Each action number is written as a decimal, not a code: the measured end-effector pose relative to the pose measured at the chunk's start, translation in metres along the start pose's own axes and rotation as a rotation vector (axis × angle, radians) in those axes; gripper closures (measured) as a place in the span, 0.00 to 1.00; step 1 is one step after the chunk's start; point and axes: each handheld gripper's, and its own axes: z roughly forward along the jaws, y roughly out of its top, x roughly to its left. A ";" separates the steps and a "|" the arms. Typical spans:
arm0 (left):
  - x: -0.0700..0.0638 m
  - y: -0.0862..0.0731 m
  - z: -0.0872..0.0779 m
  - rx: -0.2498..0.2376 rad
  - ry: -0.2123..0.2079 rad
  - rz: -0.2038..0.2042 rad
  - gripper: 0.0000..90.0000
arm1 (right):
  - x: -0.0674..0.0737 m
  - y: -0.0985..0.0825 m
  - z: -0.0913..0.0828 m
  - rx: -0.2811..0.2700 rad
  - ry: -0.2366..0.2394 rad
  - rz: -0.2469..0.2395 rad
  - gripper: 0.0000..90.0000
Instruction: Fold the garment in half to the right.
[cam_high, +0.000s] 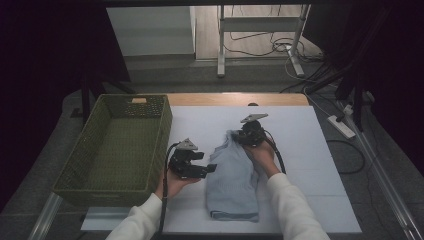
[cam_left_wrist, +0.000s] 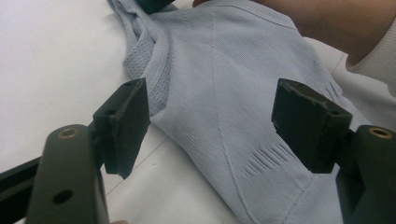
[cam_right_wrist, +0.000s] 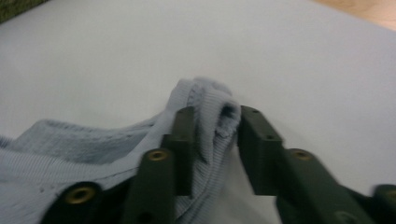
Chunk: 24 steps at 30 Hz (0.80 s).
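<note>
Garment (cam_high: 232, 175): pale blue knit, folded into a long strip, lying on the white sheet (cam_high: 310, 165) near its middle. The near end is squared off; the far end is bunched into a raised tuft.
Garment surface: in the left gripper view (cam_left_wrist: 224, 93) it shows a seam down the middle, ribbed slots and a mesh panel along one edge.
Right gripper (cam_high: 251, 134): at the far end of the garment, held in the person's right hand (cam_high: 262, 154), which rests over the cloth.
Right tongs: narrow. In the right gripper view the tuft of cloth (cam_right_wrist: 210, 112) sits between the two black jaws, touching one pad; a slim gap shows at the other pad, so the pads do not clamp it.
Left gripper (cam_high: 192, 167): held in the left hand (cam_high: 175, 182) just beside the garment's left edge, between the garment and the basket (cam_high: 80, 165), pointing toward the cloth.
Left tongs: wide. In the left gripper view both jaws stand well apart above the garment, nothing pressed between them.
Basket: green woven, rectangular, on the left of the table, its side just beside the sheet's left edge, well apart from the garment.
Sheet: covers most of the table; a strip of bare wood (cam_high: 235, 99) shows along the far edge.
Sleeves: white, entering from the near edge.
</note>
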 end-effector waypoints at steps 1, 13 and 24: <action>0.000 0.000 0.000 0.000 0.000 0.000 0.31 | 0.000 0.001 -0.002 -0.013 -0.006 0.008 0.64; 0.002 0.000 0.001 0.001 0.005 -0.006 0.31 | 0.017 0.010 -0.052 -0.090 0.125 0.011 0.73; 0.001 -0.001 0.000 0.002 0.010 -0.006 0.31 | 0.055 -0.007 -0.076 0.046 0.089 -0.103 0.99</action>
